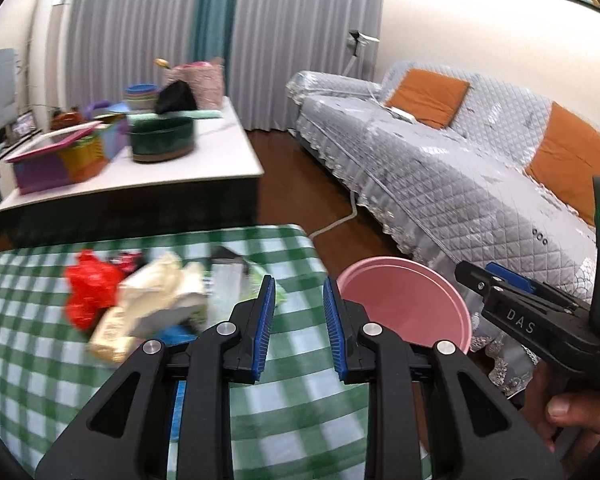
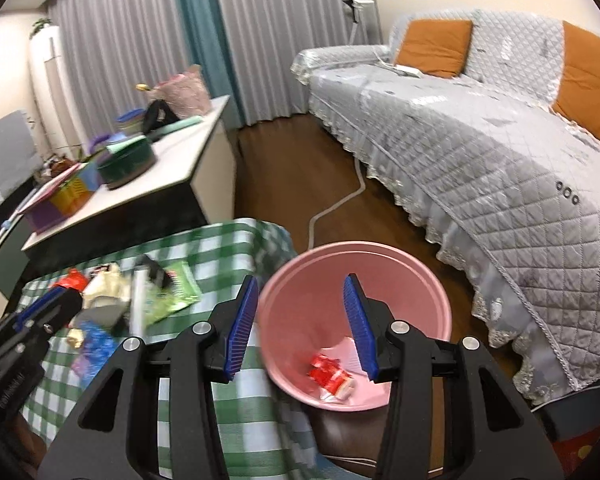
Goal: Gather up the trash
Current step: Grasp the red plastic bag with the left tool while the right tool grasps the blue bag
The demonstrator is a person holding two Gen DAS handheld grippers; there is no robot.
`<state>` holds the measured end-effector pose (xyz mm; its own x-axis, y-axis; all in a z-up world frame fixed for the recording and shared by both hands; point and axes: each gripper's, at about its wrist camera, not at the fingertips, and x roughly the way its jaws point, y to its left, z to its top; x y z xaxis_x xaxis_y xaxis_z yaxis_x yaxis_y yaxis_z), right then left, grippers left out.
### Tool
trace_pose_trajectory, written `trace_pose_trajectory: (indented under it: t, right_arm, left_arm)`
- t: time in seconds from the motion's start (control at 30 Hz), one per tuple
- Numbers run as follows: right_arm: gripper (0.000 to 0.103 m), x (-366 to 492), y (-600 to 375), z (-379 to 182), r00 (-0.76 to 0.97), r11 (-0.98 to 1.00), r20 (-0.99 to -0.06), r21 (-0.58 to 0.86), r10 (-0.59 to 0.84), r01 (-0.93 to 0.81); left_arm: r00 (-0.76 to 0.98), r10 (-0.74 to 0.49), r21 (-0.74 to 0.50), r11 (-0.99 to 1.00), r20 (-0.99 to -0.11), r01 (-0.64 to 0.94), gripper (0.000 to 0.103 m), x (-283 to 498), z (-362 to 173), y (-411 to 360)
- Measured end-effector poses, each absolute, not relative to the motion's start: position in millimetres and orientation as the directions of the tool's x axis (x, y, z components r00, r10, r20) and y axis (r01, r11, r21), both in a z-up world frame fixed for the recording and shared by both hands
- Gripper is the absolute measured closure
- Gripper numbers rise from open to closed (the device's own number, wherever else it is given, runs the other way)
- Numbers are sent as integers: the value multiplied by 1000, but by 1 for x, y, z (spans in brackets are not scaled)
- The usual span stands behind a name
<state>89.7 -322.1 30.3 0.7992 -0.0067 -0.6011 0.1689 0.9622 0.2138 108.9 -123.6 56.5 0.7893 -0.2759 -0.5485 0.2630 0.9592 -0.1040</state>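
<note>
Looking down into the pink bin (image 2: 352,320), the right wrist view alone shows its contents: a red-and-white wrapper (image 2: 332,376) and a pale pink scrap lying on the bottom. The right gripper (image 2: 300,326) hangs over the bin's rim with its jaws apart and nothing between them. From the left wrist view the bin (image 1: 404,304) shows only its rim and inner wall, beside the green checked tablecloth (image 1: 291,408). That view shows the remaining litter more fully, though blurred: a red plastic bag (image 1: 89,292), a cream crumpled bag (image 1: 159,292) and a beige packet (image 1: 111,334) heaped on the cloth. The left gripper (image 1: 300,328) is released, jaws apart and empty, above the cloth
</note>
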Motion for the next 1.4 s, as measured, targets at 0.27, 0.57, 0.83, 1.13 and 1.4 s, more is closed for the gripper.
trace_pose_trajectory:
  t: [0.27, 0.57, 0.83, 1.13, 1.4]
  right_arm:
    - [58, 84, -268, 34, 820, 971, -565, 234, 95, 49]
    - [59, 93, -215, 22, 793, 971, -579, 229, 189, -64]
    - [58, 108, -181, -6, 726, 960, -634, 240, 266, -142]
    - [52, 123, -157, -34, 649, 943, -685, 271, 330, -193]
    - [45, 136, -142, -48, 600, 930, -711, 290, 368, -226]
  left_arm:
    - [839, -168, -91, 986, -517, 141, 78, 91, 69, -37]
    - [829, -47, -113, 993, -557, -19, 78, 91, 22, 32]
    - [815, -32, -128, 990, -579, -52, 78, 112, 1, 47]
    - [797, -15, -155, 983, -604, -98, 78, 142, -17, 66]
    - [776, -20, -190, 973, -630, -129, 61, 171, -35, 80]
